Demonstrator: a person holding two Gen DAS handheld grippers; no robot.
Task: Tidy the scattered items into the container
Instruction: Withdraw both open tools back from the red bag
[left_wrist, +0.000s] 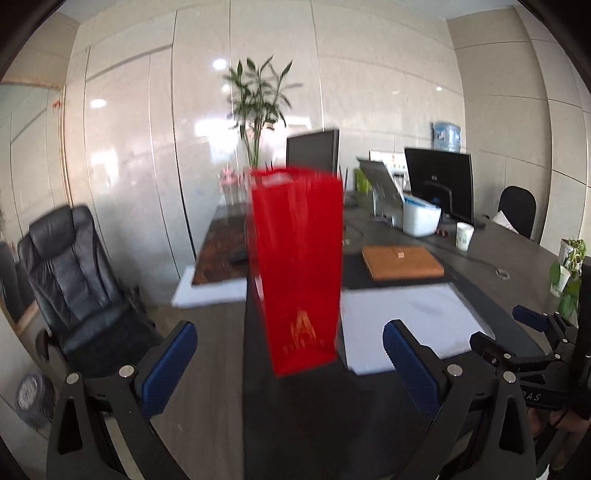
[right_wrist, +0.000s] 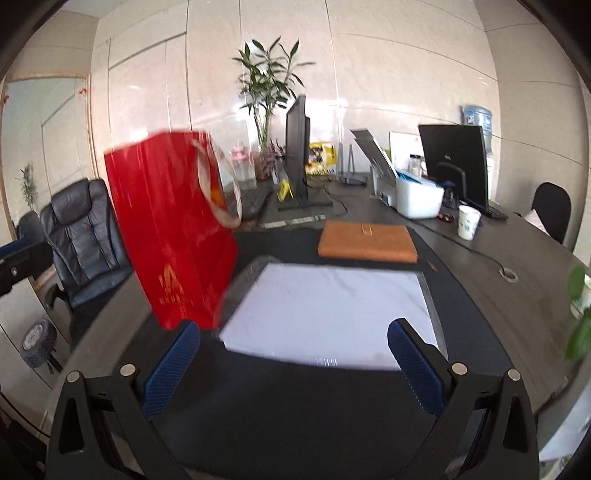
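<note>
Office surface (right_wrist: 480, 295) ahead; I see red bag (left_wrist: 299, 266) upright, dead ahead of left tongs (left_wrist: 290, 363), up-left of right tongs (right_wrist: 293, 363); both spread wide, empty.

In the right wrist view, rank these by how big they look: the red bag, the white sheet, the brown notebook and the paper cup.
1. The red bag and the white sheet look alike in area. The bag stands nearer the camera, so I will not rank them.
2. brown notebook
3. paper cup, clearly smallest.
</note>
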